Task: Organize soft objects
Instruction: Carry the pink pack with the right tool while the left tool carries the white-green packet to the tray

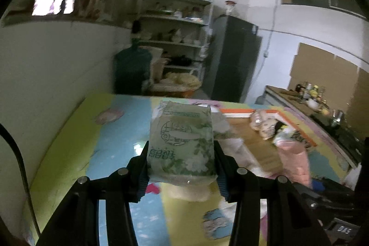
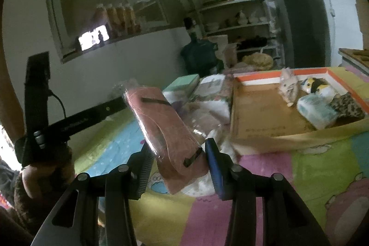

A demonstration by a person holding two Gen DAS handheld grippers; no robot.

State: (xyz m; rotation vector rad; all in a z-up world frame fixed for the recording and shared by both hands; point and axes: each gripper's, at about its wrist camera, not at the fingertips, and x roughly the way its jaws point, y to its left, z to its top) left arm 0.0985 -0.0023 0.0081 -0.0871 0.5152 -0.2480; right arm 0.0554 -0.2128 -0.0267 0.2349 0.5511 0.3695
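A green tissue pack is pinched in the left tool, a pink packet in the right tool, with the cardboard tray lying ahead and rightward.

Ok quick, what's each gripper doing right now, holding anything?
Left gripper: closed on a green tissue pack.
Right gripper: closed on a reddish-brown packet.

Green tissue pack is wrapped in glossy printed plastic film. Pink pack is sheathed in clear, shiny, wrinkled film. Box is made of matt brown cardboard. Table cover looks smooth and slightly glossy. Gripper fingers are moulded in matt black plastic, pads ribbed.
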